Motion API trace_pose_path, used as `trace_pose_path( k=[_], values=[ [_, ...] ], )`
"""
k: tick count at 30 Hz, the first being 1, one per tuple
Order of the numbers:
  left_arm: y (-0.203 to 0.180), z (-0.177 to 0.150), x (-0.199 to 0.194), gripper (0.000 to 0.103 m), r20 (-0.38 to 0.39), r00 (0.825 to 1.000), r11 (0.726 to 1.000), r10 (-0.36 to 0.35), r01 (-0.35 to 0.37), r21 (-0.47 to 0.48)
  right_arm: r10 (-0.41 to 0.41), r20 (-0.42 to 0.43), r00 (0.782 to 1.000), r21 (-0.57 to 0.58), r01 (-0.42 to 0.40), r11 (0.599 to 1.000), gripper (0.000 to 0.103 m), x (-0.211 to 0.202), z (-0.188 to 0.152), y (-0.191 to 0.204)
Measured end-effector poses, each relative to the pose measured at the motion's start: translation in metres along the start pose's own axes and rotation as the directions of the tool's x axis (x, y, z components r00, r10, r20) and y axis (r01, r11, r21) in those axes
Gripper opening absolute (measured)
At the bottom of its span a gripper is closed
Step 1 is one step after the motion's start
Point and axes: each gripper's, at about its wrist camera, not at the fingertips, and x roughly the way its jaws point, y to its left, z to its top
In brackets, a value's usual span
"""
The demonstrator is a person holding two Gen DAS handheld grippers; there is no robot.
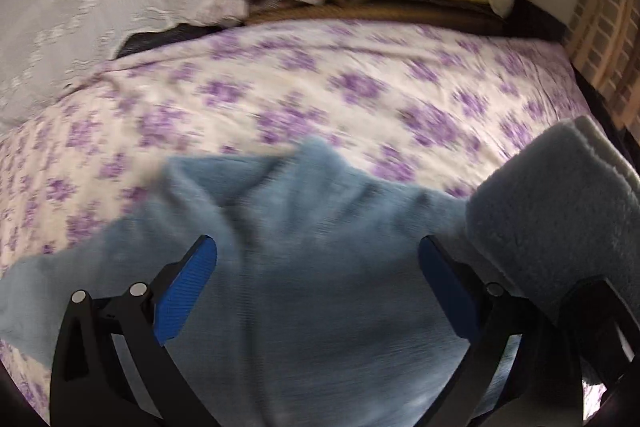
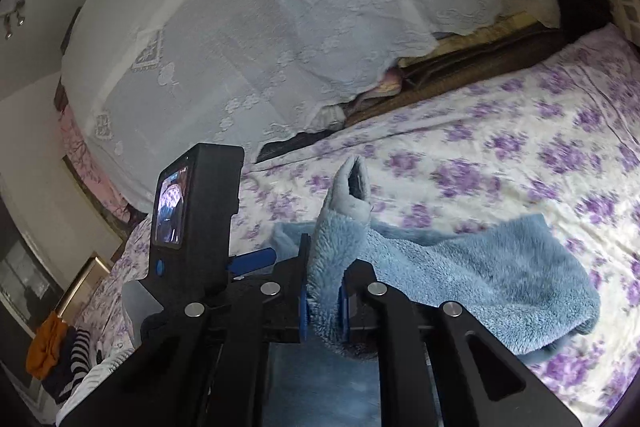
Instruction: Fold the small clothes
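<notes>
A fluffy light-blue garment (image 1: 304,267) lies on the purple-flowered bed sheet (image 1: 320,95). My left gripper (image 1: 318,259) is open, its blue pads wide apart just above the garment, holding nothing. A raised fold of the garment (image 1: 560,203) stands at the right of the left wrist view. My right gripper (image 2: 324,303) is shut on a bunched edge of the blue garment (image 2: 480,267) and lifts it above the sheet (image 2: 520,155). The left gripper's camera body (image 2: 196,203) sits close to the left of it.
A white lace cover (image 2: 260,27) drapes over a tall pile at the back of the bed. Folded brown and yellow blankets (image 1: 400,3) lie under it. Orange and striped clothes (image 2: 60,351) sit at the far left.
</notes>
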Motion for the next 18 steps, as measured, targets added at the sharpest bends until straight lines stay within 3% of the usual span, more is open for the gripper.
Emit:
trace_pose_path(
  k=[10, 16, 18],
  values=[
    [0.111, -0.011, -0.035, 0.098, 0.064, 0.988, 0.983, 0.142, -0.133, -0.123, 0.107, -0.065, 0.992, -0.086, -0.113, 0.99, 0.016, 0.048, 0.004, 0.093],
    [0.168, -0.047, -0.019, 0.098, -0.007, 0.971, 0.958, 0.241, -0.239, -0.161, 0.138, -0.173, 0.975, -0.091, -0.155, 0.984, 0.02, 0.093, -0.029, 0.131],
    [0.184, -0.066, -0.003, 0.098, -0.064, 0.958, 0.946, 0.281, -0.287, -0.148, 0.135, -0.234, 0.963, -0.093, -0.16, 0.983, 0.034, 0.111, -0.045, 0.137]
  ],
)
